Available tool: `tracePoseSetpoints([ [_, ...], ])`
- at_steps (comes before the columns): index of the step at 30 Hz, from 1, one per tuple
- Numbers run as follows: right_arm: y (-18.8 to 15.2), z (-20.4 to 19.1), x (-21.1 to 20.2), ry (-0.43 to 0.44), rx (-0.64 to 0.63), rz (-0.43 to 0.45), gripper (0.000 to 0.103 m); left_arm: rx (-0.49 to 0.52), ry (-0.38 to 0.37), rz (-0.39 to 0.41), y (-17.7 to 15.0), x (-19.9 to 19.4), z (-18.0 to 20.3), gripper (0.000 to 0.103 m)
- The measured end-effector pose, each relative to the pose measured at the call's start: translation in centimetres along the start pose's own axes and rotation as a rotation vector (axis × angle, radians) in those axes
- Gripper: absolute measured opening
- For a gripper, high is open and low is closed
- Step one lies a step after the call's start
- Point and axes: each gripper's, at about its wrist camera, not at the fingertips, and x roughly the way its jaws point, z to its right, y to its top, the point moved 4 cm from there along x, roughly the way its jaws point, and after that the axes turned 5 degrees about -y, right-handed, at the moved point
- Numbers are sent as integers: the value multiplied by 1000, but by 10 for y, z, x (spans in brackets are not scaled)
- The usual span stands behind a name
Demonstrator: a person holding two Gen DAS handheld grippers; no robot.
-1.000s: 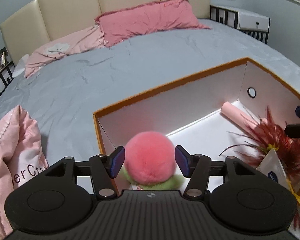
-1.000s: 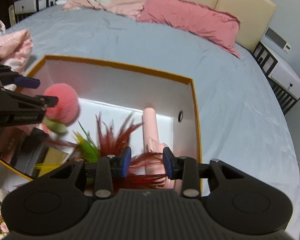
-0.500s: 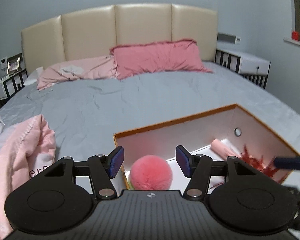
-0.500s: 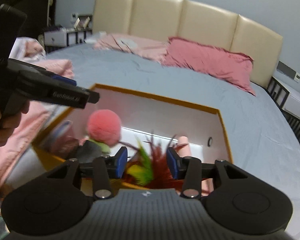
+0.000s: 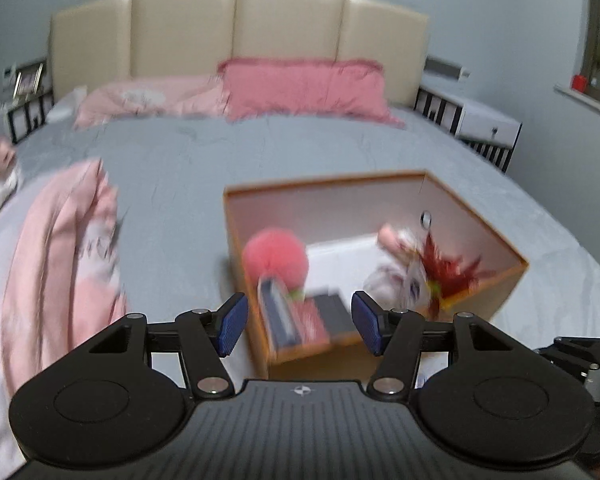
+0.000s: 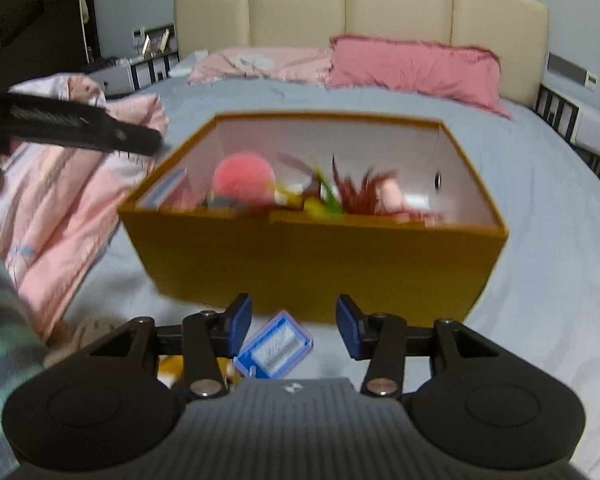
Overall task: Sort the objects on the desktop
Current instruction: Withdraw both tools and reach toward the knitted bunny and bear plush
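The orange box (image 6: 312,256) sat on the grey bed (image 6: 540,264), already holding one pink pompom (image 6: 244,178), one spray of red feathers (image 6: 360,190), one pale pink tube (image 5: 390,236) and what looked like two flat books or cases propped against its near wall in the left wrist view (image 5: 296,320), though blur made that count unsure. One small blue case (image 6: 274,346) lay on the bed just outside the box's front wall, near the right gripper (image 6: 294,326), whose jaws had just been opening and stood well apart with nothing between the pads; the case lay below and slightly to the left of the gap, untouched. The left gripper (image 5: 300,324) hung above the box's near corner with its jaws wide and empty too. Judging from this, the blue case was probably the next thing to sort, and the likely trouble was its flatness: pads coming down on a thin case lying on soft bedding could press it into the cover or skate off its edges, and a grip taken off centre might let it swing and drop. The box's front wall stood close behind the case, so a careless approach could nudge the box. A yellow scrap (image 6: 168,368) and a patterned cloth (image 6: 88,332) lay beside the case; one pink quilt (image 6: 72,204) lay to the left, and two pink pillows (image 6: 412,68) at the headboard
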Motion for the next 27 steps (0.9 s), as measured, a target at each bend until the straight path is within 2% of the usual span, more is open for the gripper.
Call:
tracePoseSetpoints([
  [6, -26, -9, -5, 43, 8, -50, 55, -129, 28, -162, -27, -11, -19, 67],
  [9, -34, -12, -4, 39, -7, -71, 55, -139, 33, -206, -39, -15, -23, 67],
  [16, -41, -16, -15, 92, -14, -55, 56, -237, -37, -310, -62, -21, -30, 67],
  [23, -43, -23, -20, 141, -26, -66, 55, -174, -32, -350, -65, -20, -8, 67],
  [27, -46, -34, -23, 204, -69, -78, 55, -107, -2, -377, -70, -14, 9, 67],
])
